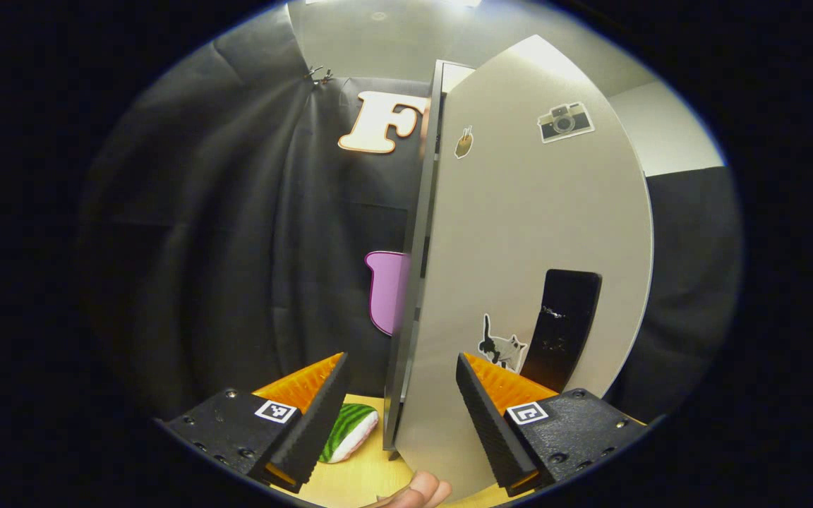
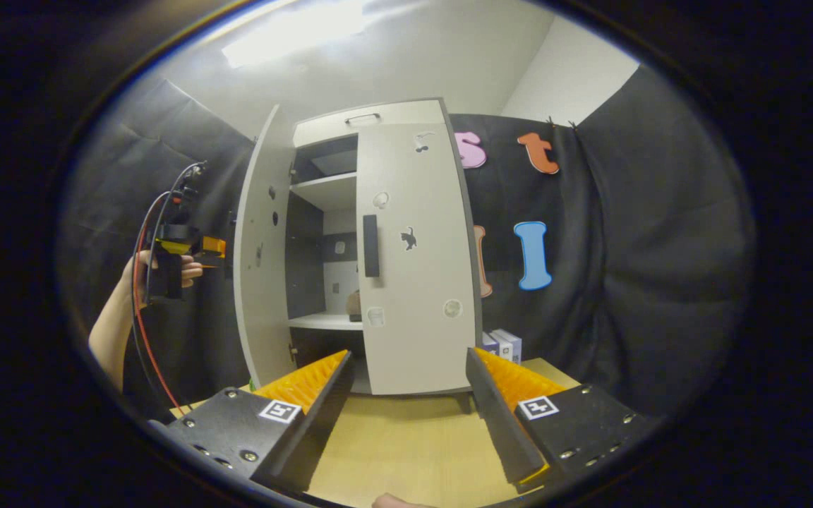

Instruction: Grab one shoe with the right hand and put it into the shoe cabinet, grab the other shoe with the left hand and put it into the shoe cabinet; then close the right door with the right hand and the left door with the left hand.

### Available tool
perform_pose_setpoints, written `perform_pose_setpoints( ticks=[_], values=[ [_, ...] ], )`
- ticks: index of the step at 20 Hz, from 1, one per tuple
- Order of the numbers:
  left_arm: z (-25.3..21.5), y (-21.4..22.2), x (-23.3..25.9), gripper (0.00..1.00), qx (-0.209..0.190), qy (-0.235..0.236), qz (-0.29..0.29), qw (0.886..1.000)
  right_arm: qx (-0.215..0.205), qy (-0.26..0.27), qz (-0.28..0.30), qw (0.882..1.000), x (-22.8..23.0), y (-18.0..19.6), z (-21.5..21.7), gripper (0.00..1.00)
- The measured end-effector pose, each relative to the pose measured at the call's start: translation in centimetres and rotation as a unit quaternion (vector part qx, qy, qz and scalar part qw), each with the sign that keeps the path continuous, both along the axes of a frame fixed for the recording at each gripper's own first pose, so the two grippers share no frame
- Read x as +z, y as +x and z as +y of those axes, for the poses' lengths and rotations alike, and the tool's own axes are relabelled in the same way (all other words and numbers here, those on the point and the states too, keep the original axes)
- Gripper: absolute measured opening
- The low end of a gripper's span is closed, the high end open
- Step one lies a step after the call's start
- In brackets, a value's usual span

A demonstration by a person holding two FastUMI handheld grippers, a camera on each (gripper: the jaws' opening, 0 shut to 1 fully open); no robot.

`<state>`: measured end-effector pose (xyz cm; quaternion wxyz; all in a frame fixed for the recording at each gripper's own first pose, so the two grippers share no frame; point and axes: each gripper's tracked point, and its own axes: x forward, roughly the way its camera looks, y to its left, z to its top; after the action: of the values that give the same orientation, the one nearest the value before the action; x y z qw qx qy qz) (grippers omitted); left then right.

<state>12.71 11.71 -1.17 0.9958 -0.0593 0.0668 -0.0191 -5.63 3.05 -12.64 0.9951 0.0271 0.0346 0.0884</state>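
Observation:
The shoe cabinet [image 2: 322, 130] stands on the wooden table. Its right door [image 2: 413, 282] is shut, with a dark handle [image 2: 370, 245]. Its left door [image 2: 262, 247] stands open. On the middle shelf [image 2: 322, 322] a small brownish shape [image 2: 354, 303] peeks out from behind the right door; I cannot tell what it is. My right gripper [image 2: 406, 413] is open and holds nothing, low over the table in front of the cabinet. My left gripper [image 2: 188, 250] hangs outside the open door, in a hand. In the left gripper view the left gripper [image 1: 403, 416] is open, close to that door's outer face [image 1: 519, 233] and black handle [image 1: 562, 317].
A green-and-white striped soft toy [image 1: 350, 432] lies on the table [image 1: 350, 480] by the cabinet's side panel [image 1: 413, 268]. Small boxes [image 2: 504, 343] stand to the right of the cabinet. Black cloth walls close in the booth. Red cables [image 2: 144, 331] hang from the left gripper.

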Motion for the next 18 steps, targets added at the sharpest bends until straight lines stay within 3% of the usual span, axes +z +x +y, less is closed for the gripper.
perform_pose_setpoints(
  ticks=[2, 3, 8, 9, 12, 17, 18],
  values=[
    [-0.3, 0.0, -0.1, 0.93, -0.002, -0.003, 0.002, 1.0, -0.007, -0.005, -0.005, 1.0, 0.1, 0.2, 0.1, 0.96],
    [-0.9, 0.2, -0.2, 0.88, -0.007, -0.002, 0.003, 1.0, -0.01, -0.01, -0.007, 1.0, 0.1, 0.3, 0.2, 0.96],
    [-5.1, 1.4, -1.1, 0.98, -0.041, -0.022, 0.016, 0.999, -0.015, -0.033, -0.008, 0.999, -0.4, 0.5, 0.6, 0.96],
    [-5.8, 1.6, -1.2, 0.87, -0.054, -0.027, 0.018, 0.998, -0.016, -0.034, -0.008, 0.999, -0.5, 0.5, 0.5, 0.96],
    [-8.3, 1.7, -2.1, 0.98, -0.087, -0.038, 0.022, 0.995, -0.032, -0.037, -0.007, 0.999, -0.7, 0.6, -0.6, 0.96],
    [-8.4, 0.0, -2.8, 0.92, -0.071, -0.042, 0.032, 0.996, -0.044, -0.025, -0.005, 0.999, -0.6, 0.7, -1.7, 0.94],
    [-8.3, -0.2, -2.4, 0.96, -0.07, -0.039, 0.025, 0.996, -0.047, -0.023, -0.004, 0.999, -0.5, 0.9, -1.8, 0.96]
  ],
)
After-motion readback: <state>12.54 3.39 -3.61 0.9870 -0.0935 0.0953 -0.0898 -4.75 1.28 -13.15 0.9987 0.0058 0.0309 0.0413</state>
